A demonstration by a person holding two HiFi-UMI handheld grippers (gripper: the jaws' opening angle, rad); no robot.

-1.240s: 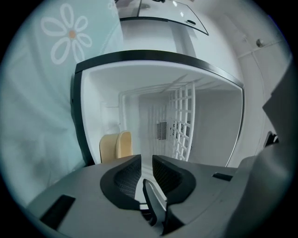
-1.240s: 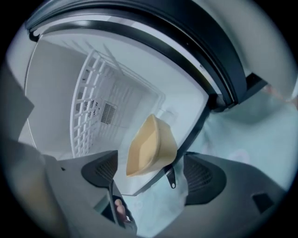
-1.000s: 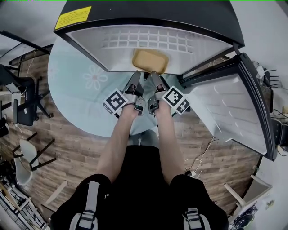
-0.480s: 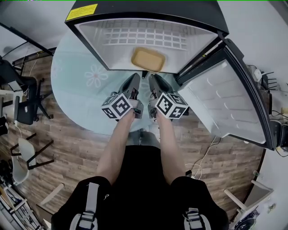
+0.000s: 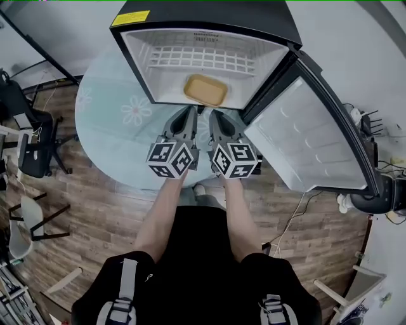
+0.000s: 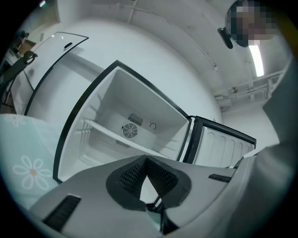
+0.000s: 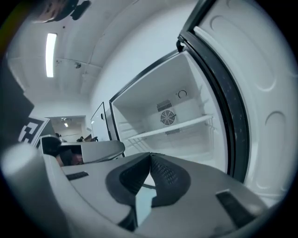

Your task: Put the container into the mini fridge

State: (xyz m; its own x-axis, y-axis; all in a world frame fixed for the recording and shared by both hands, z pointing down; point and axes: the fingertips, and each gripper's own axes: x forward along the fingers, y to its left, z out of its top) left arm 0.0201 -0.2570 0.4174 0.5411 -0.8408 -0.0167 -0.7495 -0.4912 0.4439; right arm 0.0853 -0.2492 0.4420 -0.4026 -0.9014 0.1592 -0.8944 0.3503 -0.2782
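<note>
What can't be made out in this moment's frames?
- Container: head view only, too small to tell whether it has a lid; in both gripper views the gripper's own body covers the fridge floor.
- Yellow label on the mini fridge: head view, print too small to read.
- Person's hands: head view, hidden under the marker cubes of the left gripper and right gripper.

Head view: the camera sits above the person and faces steeply down onto the open mini fridge point(image 5: 209, 13), which stands near, with floor point(image 5: 95, 209) around it. Left gripper view and right gripper view: each camera rides just behind its own tool (wide-angle, edges bowed), with the left tool point(image 6: 146, 158) and right tool point(image 7: 150, 155) low in frame, facing up into the cavity at close range. All three views share the fridge interior and the open door point(image 5: 311, 139).
</note>
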